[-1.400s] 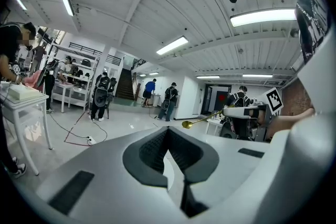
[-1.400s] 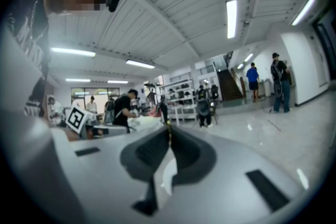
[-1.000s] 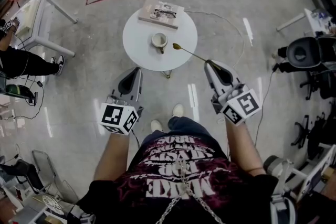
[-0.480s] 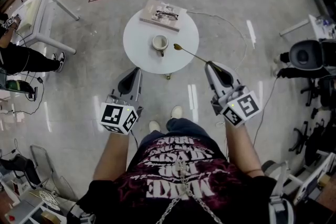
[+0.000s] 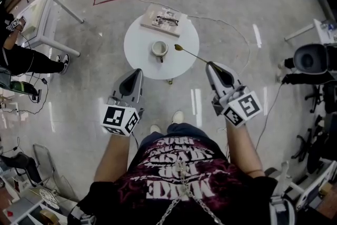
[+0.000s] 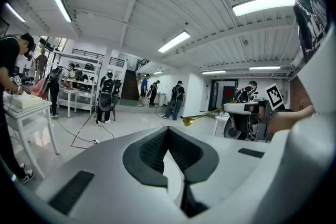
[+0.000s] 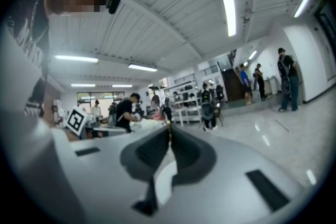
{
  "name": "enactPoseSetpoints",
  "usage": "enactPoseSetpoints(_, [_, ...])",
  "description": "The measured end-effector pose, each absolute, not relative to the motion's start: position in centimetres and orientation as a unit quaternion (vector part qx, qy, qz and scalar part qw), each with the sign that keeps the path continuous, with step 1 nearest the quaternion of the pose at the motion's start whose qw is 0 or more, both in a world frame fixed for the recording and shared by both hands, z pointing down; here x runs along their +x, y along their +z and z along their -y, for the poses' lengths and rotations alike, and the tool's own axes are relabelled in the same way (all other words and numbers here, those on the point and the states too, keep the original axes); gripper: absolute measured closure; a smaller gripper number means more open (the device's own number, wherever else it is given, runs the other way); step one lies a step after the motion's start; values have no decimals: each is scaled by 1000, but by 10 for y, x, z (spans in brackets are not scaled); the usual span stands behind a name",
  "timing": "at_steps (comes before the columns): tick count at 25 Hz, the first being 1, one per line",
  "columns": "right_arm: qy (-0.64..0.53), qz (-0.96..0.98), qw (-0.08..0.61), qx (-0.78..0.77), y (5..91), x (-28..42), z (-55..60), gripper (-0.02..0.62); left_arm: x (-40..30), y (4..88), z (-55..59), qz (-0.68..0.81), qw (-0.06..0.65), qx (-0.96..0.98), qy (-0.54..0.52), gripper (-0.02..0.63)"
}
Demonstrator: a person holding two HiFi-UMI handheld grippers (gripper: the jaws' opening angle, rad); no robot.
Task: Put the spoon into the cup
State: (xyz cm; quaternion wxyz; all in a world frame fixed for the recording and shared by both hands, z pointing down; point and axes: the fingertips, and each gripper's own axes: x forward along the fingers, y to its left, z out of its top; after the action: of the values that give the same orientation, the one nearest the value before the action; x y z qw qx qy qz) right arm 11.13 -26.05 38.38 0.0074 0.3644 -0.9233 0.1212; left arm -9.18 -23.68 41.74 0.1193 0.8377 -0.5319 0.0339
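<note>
Both grippers have crept a little closer to the round white table (image 5: 139, 55) since the earlier frame. Its near edge now sits nearer the jaw tips in the head view, and the cup (image 5: 159, 49) has slid down to about level with the spoon's bowl.

So the right gripper (image 5: 209, 64) (image 7: 169, 128) has its jaws pinched tight on the handle end of the gold spoon (image 5: 192, 54) (image 6: 202, 115). The spoon sticks out from the tips toward 10 o'clock, with the bowl showing over the tabletop at roughly 3 o'clock from the cup, near it but clearly apart. The spoon isn't in the cup. From the left gripper view it hangs in the air off at 2 o'clock, bowl end leading.

The left gripper (image 5: 137, 72) (image 6: 168, 128) is pressed closed too, pads meeting at the tips with nothing between them. It hovers off the table's edge at about 7 o'clock, while the right one is at about 5 o'clock.

The cup stands upright around the table's centre, handle pointing to 6 o'clock. A book (image 5: 154, 15) lies at the table's 12 o'clock edge with a pair of glasses (image 5: 167, 21) resting on top. Off at 3 o'clock from the table, well apart, a black office chair (image 5: 310, 58) stands on the floor.
</note>
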Motion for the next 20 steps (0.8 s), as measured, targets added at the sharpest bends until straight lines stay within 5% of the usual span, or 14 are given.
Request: enactPoseSetpoints(20, [137,929,4,343,390,134,296,560,-75,411,259,553,121,823,40,580])
